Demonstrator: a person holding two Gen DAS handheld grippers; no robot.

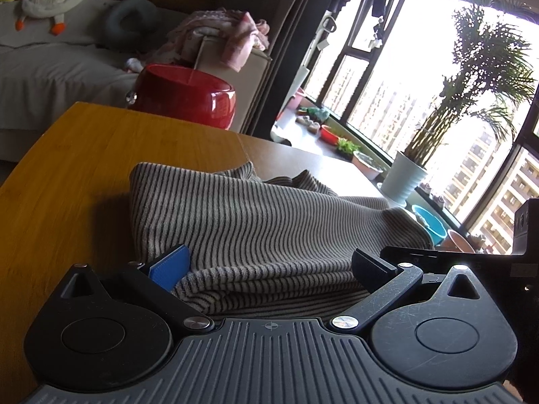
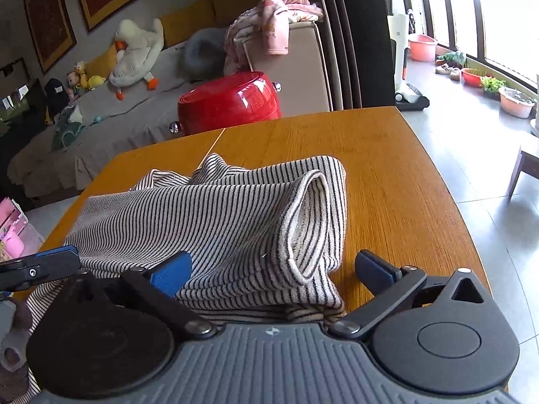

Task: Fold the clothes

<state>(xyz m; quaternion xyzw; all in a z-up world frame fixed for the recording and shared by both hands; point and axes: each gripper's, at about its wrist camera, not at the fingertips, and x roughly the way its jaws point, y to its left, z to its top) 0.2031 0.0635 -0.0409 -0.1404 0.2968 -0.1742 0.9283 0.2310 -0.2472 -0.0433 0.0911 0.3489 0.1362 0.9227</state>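
L fingers: left gripper point(image 1: 269, 267) spread wide, folded hem between them, not clamped.
R fingers: right gripper point(image 2: 271, 269) also apart, straddling garment edge.
Garment: striped sweater point(image 2: 215, 222) folded in layers, center frame, on wood surface point(image 2: 397, 175).
Bkgd: red pot point(image 2: 232, 101) upper center, beyond surface.

Cream garment point(image 2: 209, 222) with thin dark stripes. Honey-orange wood-grain table point(image 2: 387, 175). Glossy red tub point(image 2: 232, 101). Blue finger pads point(image 2: 171, 274) on black-and-grey grippers. White plush goose point(image 2: 138, 50) with orange beak and feet. Pink cloth point(image 2: 276, 23) over beige sofa arm.
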